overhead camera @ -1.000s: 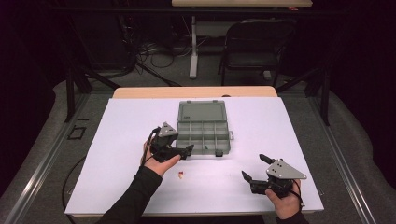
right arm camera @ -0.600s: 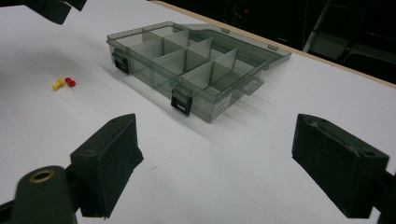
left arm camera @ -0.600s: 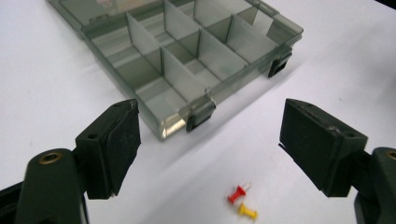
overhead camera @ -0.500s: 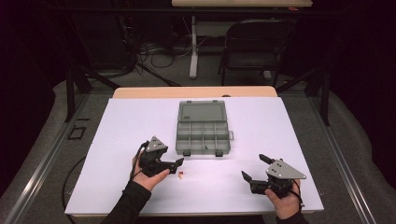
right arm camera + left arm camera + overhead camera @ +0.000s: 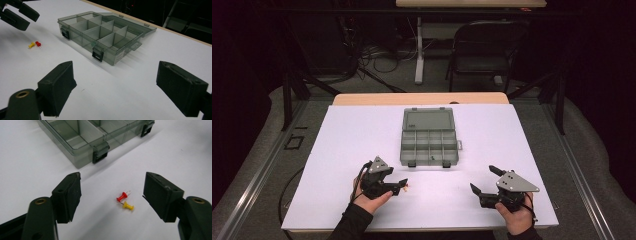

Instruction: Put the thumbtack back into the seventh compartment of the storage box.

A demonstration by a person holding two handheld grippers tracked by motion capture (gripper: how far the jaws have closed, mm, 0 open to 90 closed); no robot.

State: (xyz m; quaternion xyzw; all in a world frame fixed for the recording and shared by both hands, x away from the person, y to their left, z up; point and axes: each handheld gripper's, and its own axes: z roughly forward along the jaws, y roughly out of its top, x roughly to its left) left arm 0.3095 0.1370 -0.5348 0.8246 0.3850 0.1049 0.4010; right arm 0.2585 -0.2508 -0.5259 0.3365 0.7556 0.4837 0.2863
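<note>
Covering the table (image 5: 337, 150), a white sheet lies under both grippers' empty fingers, the left's just closing.

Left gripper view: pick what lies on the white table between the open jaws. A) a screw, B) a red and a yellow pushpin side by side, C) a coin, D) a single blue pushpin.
B: a red pushpin and a yellow pushpin lie touching on the table, between the open jaws of the left gripper, just short of the organizer box.
</note>
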